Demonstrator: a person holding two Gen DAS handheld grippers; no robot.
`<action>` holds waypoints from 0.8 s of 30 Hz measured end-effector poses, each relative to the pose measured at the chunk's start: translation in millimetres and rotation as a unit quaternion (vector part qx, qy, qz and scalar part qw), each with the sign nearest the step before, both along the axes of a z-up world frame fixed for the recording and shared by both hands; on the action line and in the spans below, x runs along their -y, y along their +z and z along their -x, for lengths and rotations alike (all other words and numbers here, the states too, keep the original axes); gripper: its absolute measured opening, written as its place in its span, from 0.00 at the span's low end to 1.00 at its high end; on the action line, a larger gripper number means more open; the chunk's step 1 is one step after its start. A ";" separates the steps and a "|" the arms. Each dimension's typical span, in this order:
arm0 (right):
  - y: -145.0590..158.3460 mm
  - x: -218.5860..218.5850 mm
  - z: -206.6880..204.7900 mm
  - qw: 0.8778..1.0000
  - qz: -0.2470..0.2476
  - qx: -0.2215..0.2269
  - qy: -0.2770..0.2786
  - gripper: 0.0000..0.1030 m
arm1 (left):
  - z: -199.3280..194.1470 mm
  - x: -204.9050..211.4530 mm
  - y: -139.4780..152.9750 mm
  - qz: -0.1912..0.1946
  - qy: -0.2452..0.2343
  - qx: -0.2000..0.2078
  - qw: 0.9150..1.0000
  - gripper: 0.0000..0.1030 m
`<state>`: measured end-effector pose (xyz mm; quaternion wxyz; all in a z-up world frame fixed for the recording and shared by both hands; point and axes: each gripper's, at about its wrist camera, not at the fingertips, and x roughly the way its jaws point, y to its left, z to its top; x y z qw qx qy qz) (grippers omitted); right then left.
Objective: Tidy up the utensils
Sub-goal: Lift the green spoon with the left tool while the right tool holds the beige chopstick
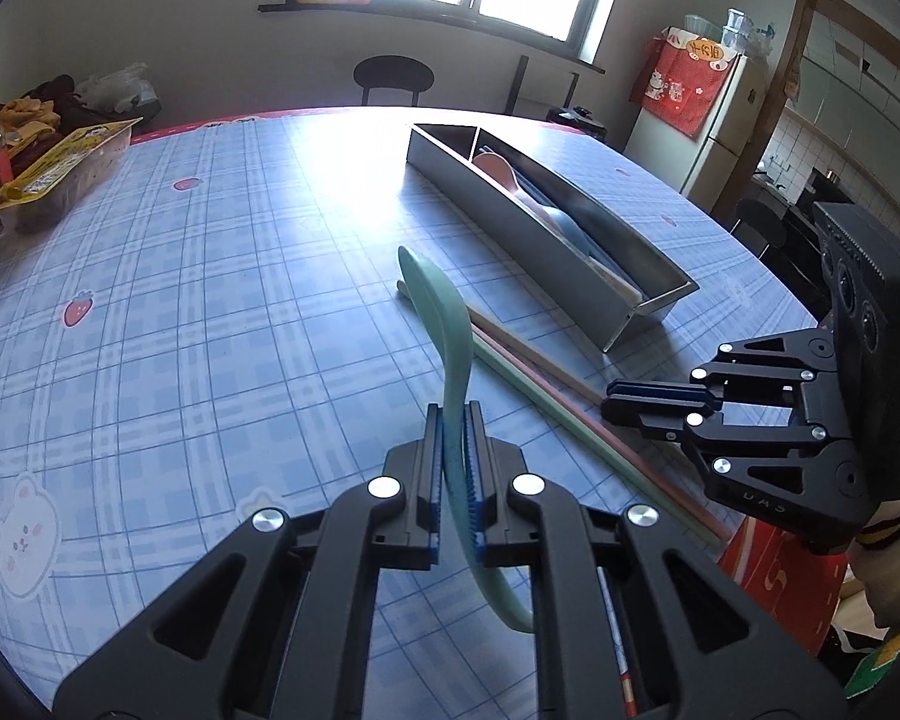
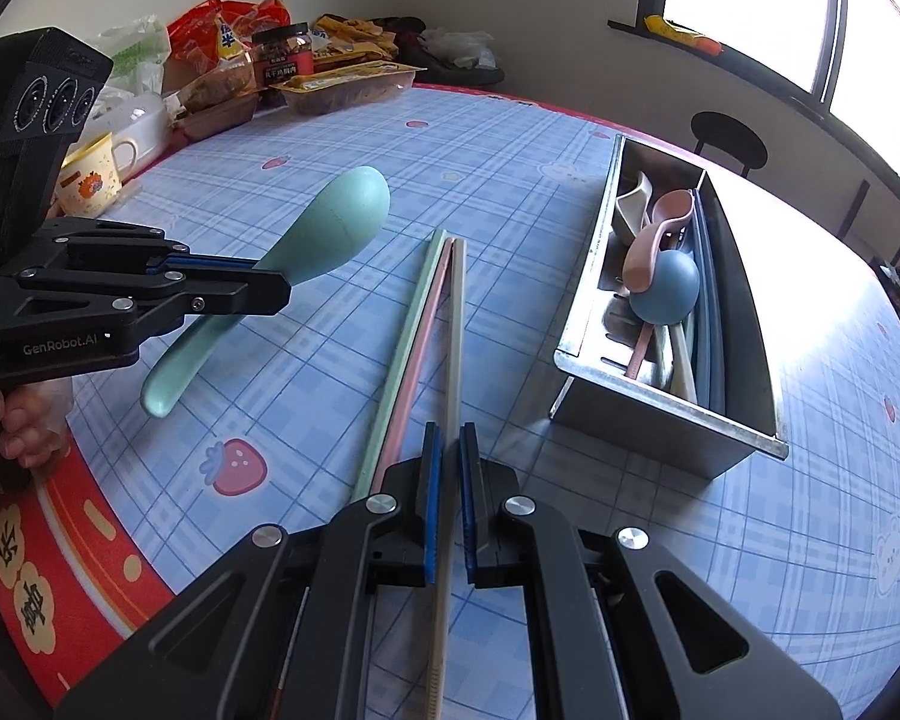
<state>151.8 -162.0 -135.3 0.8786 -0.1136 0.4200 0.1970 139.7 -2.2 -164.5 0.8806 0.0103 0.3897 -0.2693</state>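
Note:
My left gripper (image 1: 453, 414) is shut on the handle of a pale green spoon (image 1: 444, 324), and its bowl points away from me over the table. From the right wrist, that spoon (image 2: 336, 222) sticks out of the left gripper (image 2: 270, 288) at the left. My right gripper (image 2: 450, 438) is shut on a beige chopstick (image 2: 457, 312), which runs between its pads. A green chopstick (image 2: 414, 312) and a pink chopstick (image 2: 432, 312) lie beside it on the cloth. The metal utensil tray (image 2: 660, 414) at the right holds pink, blue and beige spoons and some chopsticks.
A blue checked tablecloth (image 1: 210, 300) covers the round table. Snack packets and a jar (image 2: 282, 60) crowd the far left edge, with a mug (image 2: 90, 180) nearby. A stool (image 1: 393, 78) stands beyond the table, a fridge (image 1: 720, 120) at the right.

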 end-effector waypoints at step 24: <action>17.7 15.6 11.8 0.997 -0.056 0.048 -0.003 0.06 | 8.0 -15.6 7.9 0.017 0.041 0.034 0.998 0.11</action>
